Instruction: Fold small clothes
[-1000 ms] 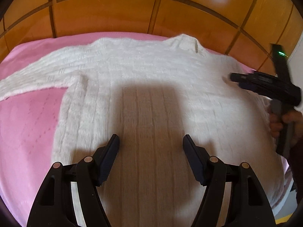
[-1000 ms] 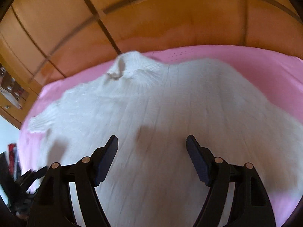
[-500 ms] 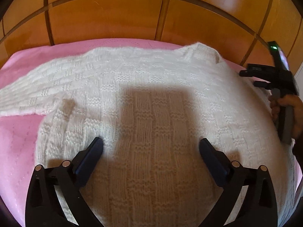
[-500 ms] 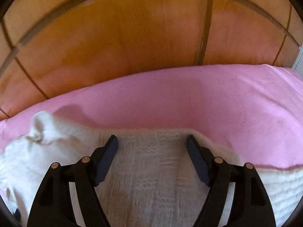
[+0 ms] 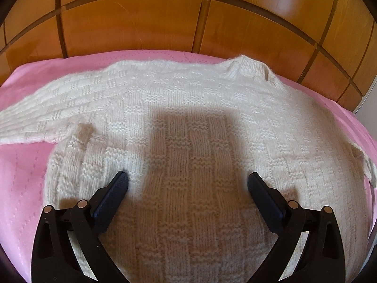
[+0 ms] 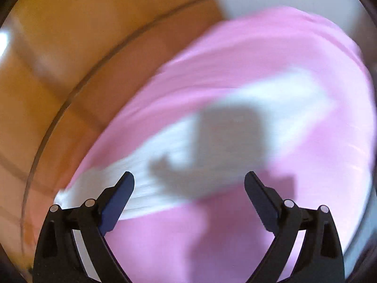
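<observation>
Across the pink quilted bed cover (image 5: pixel 21 184) lies the cream basket-knit sweater (image 5: pixel 188 122), unfolded — left tool (image 5: pixel 187 184) gaping wide above its body, empty. Right tool (image 6: pixel 189 184) is opening over the blurred sleeve (image 6: pixel 271 99) — best pinch near the cuff.

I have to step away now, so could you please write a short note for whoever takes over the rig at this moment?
Left tool: open, nothing held, over the body of the white knitted sweater.
Right tool: jaws opening, nothing between them, over a white sleeve; that view is blurred.
The sweater lies spread flat on the pink cover, collar toward the wooden panel, one sleeve stretched out sideways.
Done: garment laid out.
Left: no fold is visible yet, so sleeves and body remain to fold.
</observation>
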### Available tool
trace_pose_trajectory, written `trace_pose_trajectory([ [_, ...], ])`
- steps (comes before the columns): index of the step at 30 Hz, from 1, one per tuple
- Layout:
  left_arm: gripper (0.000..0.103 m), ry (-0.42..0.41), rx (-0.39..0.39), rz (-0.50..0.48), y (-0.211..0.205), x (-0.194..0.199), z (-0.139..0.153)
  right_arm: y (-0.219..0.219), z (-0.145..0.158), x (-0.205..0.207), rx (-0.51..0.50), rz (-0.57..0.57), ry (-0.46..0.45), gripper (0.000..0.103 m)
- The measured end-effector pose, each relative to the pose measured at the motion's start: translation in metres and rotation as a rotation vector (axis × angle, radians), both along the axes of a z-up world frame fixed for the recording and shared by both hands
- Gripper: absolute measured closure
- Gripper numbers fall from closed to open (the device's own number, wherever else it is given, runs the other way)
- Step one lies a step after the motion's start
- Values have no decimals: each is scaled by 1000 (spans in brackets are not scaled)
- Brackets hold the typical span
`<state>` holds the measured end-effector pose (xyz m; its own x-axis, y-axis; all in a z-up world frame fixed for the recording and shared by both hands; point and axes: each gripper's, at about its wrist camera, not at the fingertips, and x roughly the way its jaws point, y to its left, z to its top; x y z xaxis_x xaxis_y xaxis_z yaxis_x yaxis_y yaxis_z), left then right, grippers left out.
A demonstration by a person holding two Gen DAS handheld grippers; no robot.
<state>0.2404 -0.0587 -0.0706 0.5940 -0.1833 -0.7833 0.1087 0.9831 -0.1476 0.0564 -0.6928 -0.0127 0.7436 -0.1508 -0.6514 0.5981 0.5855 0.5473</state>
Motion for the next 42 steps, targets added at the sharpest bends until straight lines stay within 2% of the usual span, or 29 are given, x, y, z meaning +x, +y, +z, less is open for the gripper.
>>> trace_pose_trajectory([
  [2,3,0,4,0,-1,0,0,-31,-17,-21,85,-85,-7,25],
  [3,3,0,7,0,-3,0,0,-42,-25,-26,124,-104,-28,28],
  [4,3,0,9,0,-4,0,0,-49,-30,-24,135,-122,-54,30],
  [6,3,0,10,-1,-5,1,-1,-59,-27,-16,119,-144,-43,41],
  [7,3,0,12,-1,-5,1,-1,-64,-24,-8,100,-168,-8,63],
  [8,3,0,12,-2,-5,1,-1,-66,-23,1,83,-180,29,90],
  [11,3,1,15,-2,-6,3,-2,-76,-21,26,49,-192,101,92],
  [14,3,1,16,-2,-6,3,-2,-76,0,40,22,-200,91,92],
  [16,3,0,17,-2,-7,3,-2,-71,19,44,0,-139,42,92],
  [21,3,-1,9,-3,-6,4,-3,6,75,88,-47,150,-106,92],
  [25,3,-3,3,0,-4,2,-2,118,103,135,-49,436,-172,92],
  [27,3,-5,-7,1,-2,1,-1,170,107,152,-32,548,-187,92],
  [32,3,-6,-30,0,2,-1,0,318,103,186,-51,829,-147,92],
  [34,3,-5,-42,-1,5,-2,1,351,98,186,-58,888,-136,84],
  [35,3,-4,-47,-3,6,-2,1,361,97,184,-60,907,-147,53],
  [36,3,-4,-49,-4,6,-2,1,370,93,172,-65,919,-159,38],
  [37,3,-3,-52,-5,7,-2,1,373,93,165,-70,915,-172,29],
  [39,3,0,-56,-8,8,-2,0,363,92,150,-74,902,-190,29],
  [42,3,33,-74,-16,10,0,5,343,87,121,-100,878,-190,22],
])
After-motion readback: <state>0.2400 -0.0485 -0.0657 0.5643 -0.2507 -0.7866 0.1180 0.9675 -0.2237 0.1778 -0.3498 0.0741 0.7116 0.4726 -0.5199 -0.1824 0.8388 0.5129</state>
